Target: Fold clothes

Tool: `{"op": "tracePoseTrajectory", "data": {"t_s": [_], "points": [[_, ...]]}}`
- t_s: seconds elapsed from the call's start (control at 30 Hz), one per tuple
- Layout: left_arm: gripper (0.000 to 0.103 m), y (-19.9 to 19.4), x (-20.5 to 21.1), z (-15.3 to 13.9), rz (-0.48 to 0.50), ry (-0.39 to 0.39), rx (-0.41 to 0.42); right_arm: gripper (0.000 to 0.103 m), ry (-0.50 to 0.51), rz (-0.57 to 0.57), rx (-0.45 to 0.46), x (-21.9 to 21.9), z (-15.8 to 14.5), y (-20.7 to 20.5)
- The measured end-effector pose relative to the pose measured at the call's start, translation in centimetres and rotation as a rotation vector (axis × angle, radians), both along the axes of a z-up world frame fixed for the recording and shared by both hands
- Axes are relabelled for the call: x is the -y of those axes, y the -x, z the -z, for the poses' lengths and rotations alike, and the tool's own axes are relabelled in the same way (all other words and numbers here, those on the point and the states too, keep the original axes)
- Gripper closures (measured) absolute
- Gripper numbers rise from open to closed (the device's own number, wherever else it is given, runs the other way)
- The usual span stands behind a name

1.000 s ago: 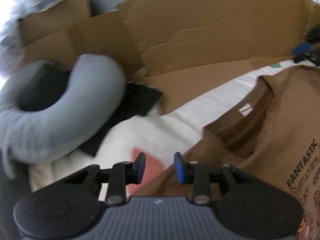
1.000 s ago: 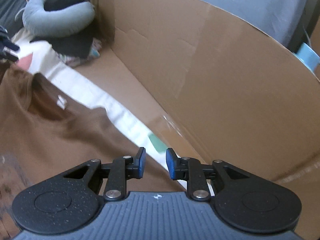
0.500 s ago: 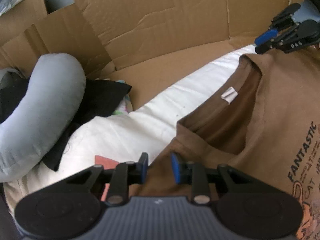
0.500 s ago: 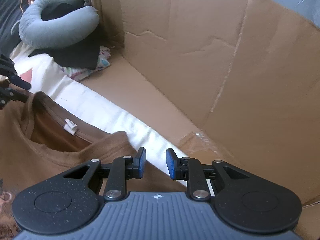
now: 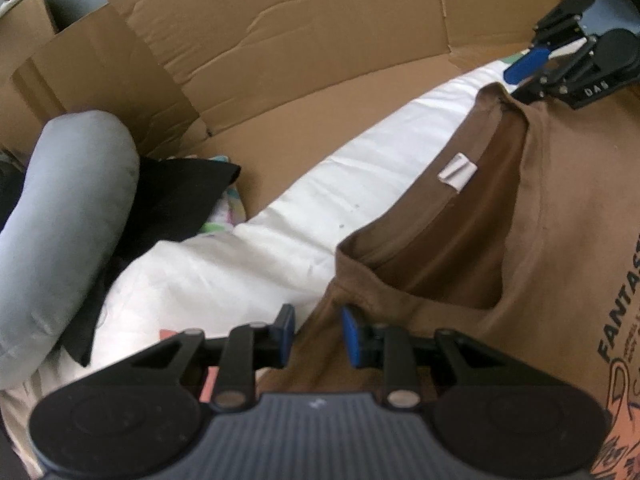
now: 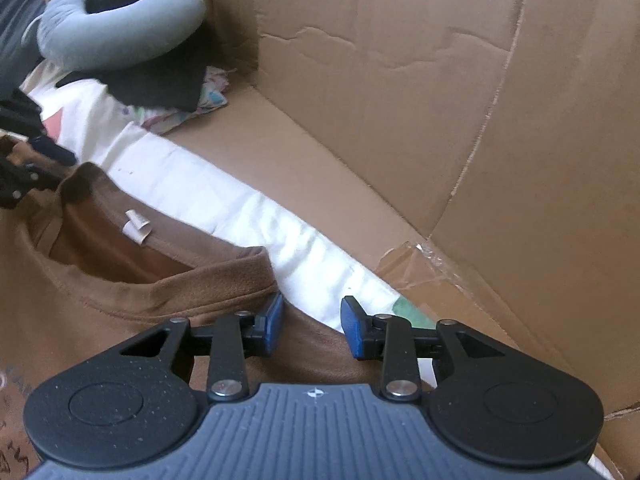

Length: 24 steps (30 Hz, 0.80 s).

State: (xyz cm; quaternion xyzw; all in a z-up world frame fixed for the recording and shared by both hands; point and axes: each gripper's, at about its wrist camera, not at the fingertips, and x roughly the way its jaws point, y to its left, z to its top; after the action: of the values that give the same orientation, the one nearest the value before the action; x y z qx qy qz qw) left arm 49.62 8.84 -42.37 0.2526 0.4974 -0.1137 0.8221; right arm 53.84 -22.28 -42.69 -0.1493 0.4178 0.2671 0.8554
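Where the brown cotton T-shirt (image 5: 560,208) lies collar-up on the white padded sheet (image 5: 280,240), each shoulder beside the collar sits between blue pads. The left hand-held gripper (image 5: 318,334) stands narrow around shoulder cloth; whether the pads press I cannot tell. The right hand-held gripper (image 6: 312,326) has just been widening, with cloth between its parted jaws. Creased brown cardboard walls (image 6: 440,100) fence the sheet's far edge. At its far left corner a grey U-shaped cushion (image 6: 120,20) rests on black fabric (image 6: 160,80). Only the left view shows dark chest lettering (image 5: 620,300), cut off at the frame's edge.
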Motion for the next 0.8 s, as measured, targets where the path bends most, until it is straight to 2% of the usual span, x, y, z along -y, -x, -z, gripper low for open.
{"op": "tracePoseTrajectory", "data": {"t_s": [0.2, 0.43, 0.53, 0.63, 0.8], "points": [[0.074, 0.2, -0.3, 0.1, 0.001, 0.017, 0.006, 0.064, -0.008, -0.073, 0.018, 0.3, -0.7, 0.8], [0.074, -0.2, -1.1, 0.4, -0.040, 0.055, -0.003, 0.060, 0.055, -0.117, 0.037, -1.1, -0.2, 0.2], [0.074, -0.3, -1.3, 0.5, -0.051, 0.072, -0.007, 0.060, 0.076, -0.162, 0.028, -1.9, 0.1, -0.1], [0.069, -0.4, -1.3, 0.5, -0.059, 0.088, -0.010, 0.065, 0.041, -0.186, -0.017, -1.9, 0.1, -0.5], [0.068, -0.6, -1.2, 0.7, -0.057, 0.108, -0.014, 0.065, 0.007, -0.208, -0.055, -1.4, 0.0, -0.7]]}}
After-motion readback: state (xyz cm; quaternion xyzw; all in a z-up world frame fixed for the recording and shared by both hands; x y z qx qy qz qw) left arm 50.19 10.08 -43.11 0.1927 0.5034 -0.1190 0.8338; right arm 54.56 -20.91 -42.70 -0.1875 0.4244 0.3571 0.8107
